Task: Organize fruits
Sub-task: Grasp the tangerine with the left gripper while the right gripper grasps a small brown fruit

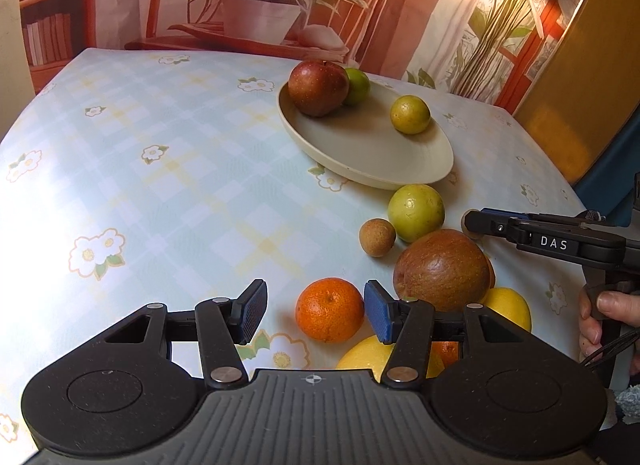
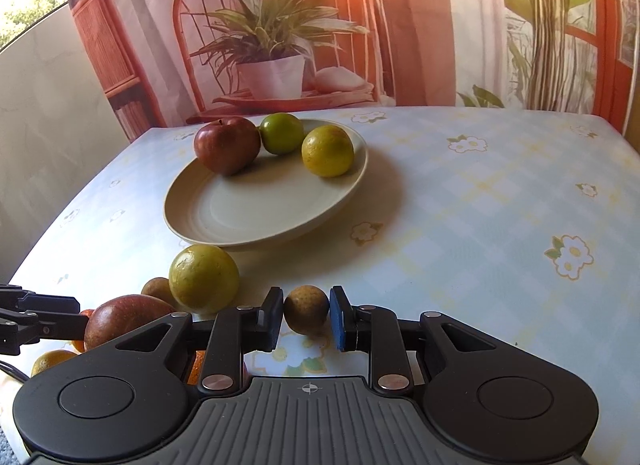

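In the left wrist view we find the left tool (image 1: 315, 313) at lower centre, jaws released and parted, nothing pressed between the pads. A tangerine (image 1: 330, 310) lies on the table (image 1: 160, 169) just beyond the gap, nearer the blue pad. To its right sits a large reddish-brown apple (image 1: 442, 270), with a yellow lemon (image 1: 510, 307) behind it at lower right. Above these lie a small brown round fruit (image 1: 377, 237) and a green-yellow citrus (image 1: 416, 212). At upper centre the cream plate (image 1: 360, 153) carries a red apple (image 1: 318, 87), a green lime (image 1: 358, 85) touching it, and a yellowish citrus (image 1: 410, 114) apart from both. The right tool (image 1: 470, 225) enters from the right edge, held by a hand (image 1: 600, 317).

In the right wrist view the right tool (image 2: 306, 315) at lower centre is clenched on a second small brown fruit (image 2: 306, 310), both pads pressing its sides, just above the table (image 2: 480, 201). The plate (image 2: 240, 221) lies at upper left centre with the same three fruits. The green-yellow citrus (image 2: 204, 279) sits below the plate, the large apple (image 2: 124, 319) at lower left, where the left tool's fingers (image 2: 48, 305) show at the edge.
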`<move>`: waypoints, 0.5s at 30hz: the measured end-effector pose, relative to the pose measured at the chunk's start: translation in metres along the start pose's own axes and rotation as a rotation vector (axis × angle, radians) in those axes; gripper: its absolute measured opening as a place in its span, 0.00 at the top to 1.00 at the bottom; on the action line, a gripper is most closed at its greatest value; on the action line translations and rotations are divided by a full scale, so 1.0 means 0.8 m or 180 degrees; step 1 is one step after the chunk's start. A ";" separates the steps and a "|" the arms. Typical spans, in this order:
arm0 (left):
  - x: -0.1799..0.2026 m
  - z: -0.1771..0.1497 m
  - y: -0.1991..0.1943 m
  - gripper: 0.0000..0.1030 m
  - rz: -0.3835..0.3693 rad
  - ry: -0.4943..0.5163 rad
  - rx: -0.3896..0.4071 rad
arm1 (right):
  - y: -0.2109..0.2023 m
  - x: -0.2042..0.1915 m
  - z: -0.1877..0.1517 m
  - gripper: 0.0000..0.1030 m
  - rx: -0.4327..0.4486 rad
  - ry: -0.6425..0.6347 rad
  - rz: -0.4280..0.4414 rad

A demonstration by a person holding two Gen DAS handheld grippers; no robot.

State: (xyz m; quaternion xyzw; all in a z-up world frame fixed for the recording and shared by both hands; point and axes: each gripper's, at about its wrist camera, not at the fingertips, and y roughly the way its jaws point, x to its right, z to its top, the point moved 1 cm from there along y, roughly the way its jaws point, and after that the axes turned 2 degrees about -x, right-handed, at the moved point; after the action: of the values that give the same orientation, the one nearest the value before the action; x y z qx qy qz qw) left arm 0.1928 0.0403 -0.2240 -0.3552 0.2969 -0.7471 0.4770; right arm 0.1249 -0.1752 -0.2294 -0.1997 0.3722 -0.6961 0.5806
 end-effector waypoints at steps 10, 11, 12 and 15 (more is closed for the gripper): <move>0.005 -0.001 0.017 0.56 -0.0140 -0.0010 -0.0145 | 0.001 0.001 0.000 0.78 0.0005 0.0036 0.0019; 0.004 -0.002 0.018 0.57 -0.0138 -0.0017 -0.0149 | 0.001 0.001 0.000 0.78 0.0005 0.0036 0.0020; 0.003 -0.002 0.019 0.58 -0.0142 -0.0030 -0.0154 | 0.001 0.001 0.000 0.78 0.0005 0.0035 0.0019; 0.000 -0.002 0.020 0.59 -0.0166 -0.0087 -0.0126 | 0.001 0.001 0.000 0.78 0.0005 0.0033 0.0018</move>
State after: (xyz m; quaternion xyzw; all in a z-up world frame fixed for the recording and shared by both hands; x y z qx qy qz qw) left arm 0.1993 0.0351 -0.2375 -0.3823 0.2957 -0.7483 0.4543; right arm 0.1251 -0.1762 -0.2302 -0.1946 0.3752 -0.6957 0.5808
